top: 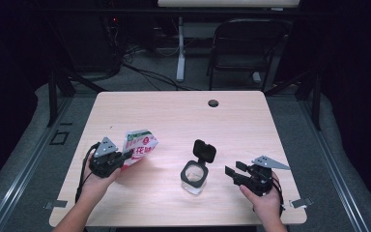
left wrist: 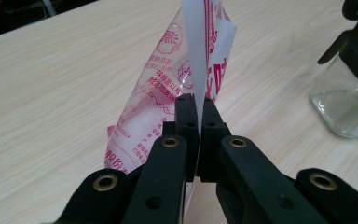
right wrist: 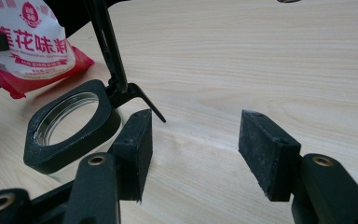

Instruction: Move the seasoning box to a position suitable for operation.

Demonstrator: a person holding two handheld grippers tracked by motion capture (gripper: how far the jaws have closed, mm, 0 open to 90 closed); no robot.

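A red-and-white printed packet (top: pixel 140 143) is lifted off the wooden table (top: pixel 174 116) at the left, with my left gripper (top: pixel 124 155) shut on its edge. In the left gripper view the two black jaws pinch the packet's (left wrist: pixel 186 70) white seam at my left gripper (left wrist: pixel 196 105). A clear glass jar (top: pixel 194 177) with a black rim and its flip lid (top: pixel 205 150) standing up sits in the middle front. My right gripper (top: pixel 235 170) rests open just right of the jar (right wrist: pixel 70 123), nothing between its pads (right wrist: pixel 265 151). The packet (right wrist: pixel 28 42) shows beyond the jar.
A small round cable hole (top: pixel 213 103) lies near the table's far edge. A black folding chair (top: pixel 244 46) and a white desk leg (top: pixel 180 48) stand behind the table. The table's far half is bare wood.
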